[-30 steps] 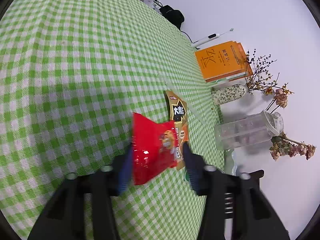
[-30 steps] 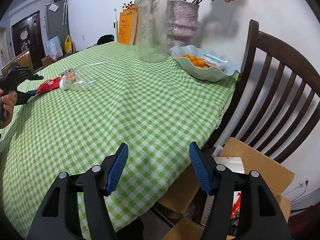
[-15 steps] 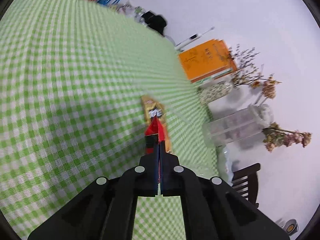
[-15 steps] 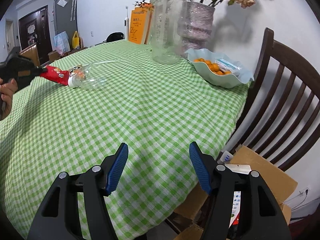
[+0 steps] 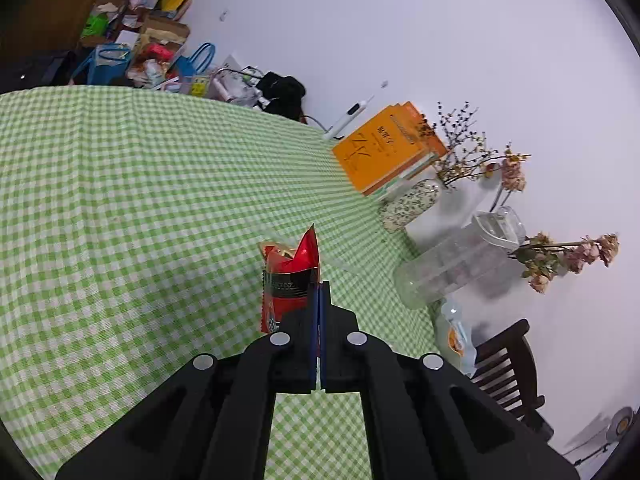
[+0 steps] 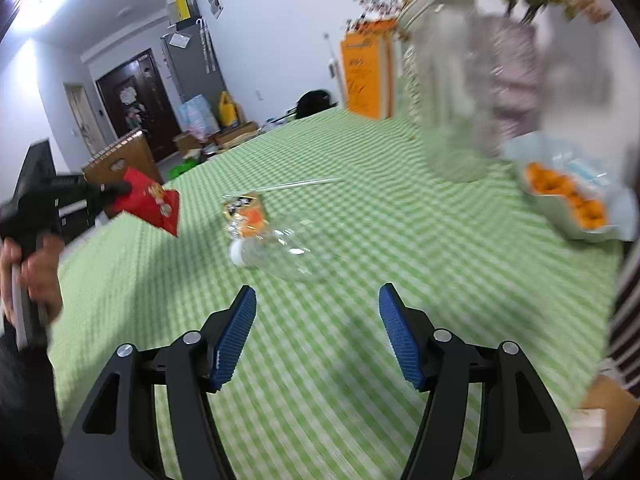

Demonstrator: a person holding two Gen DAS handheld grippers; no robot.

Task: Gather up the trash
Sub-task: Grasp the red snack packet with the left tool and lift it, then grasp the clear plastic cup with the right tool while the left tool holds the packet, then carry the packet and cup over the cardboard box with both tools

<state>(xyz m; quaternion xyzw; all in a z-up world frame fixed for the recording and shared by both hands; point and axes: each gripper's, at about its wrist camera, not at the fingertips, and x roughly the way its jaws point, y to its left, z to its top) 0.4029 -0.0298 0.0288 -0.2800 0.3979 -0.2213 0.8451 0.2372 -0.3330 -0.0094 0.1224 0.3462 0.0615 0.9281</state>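
Nearest, right gripper (image 6: 318,328): blue pads spread wide, nothing between them, poised above the green checked tablecloth (image 6: 360,360). Just beyond those fingertips, an empty clear plastic bottle (image 6: 280,254) lying on its side, white cap toward the left of the right wrist view, long axis running left to right across the cloth. Touching its cap end, a crumpled orange-and-clear snack wrapper (image 6: 246,216), flat on the cloth. Behind that, a clear straw (image 6: 304,183), lying almost level, tip toward the right.

Off to the left, held clear of the table: left gripper (image 5: 319,292), pads pressed together on a red snack bag (image 5: 290,280), pinched at one edge. Bag upright in the left wrist view, long axis roughly vertical, pointed corner up.

Farther back along the wall: clear jar (image 5: 452,268), small patterned vase (image 5: 408,204) with dried stems, orange books (image 5: 384,148). At right, blurred, a pale bowl of oranges (image 6: 568,200).
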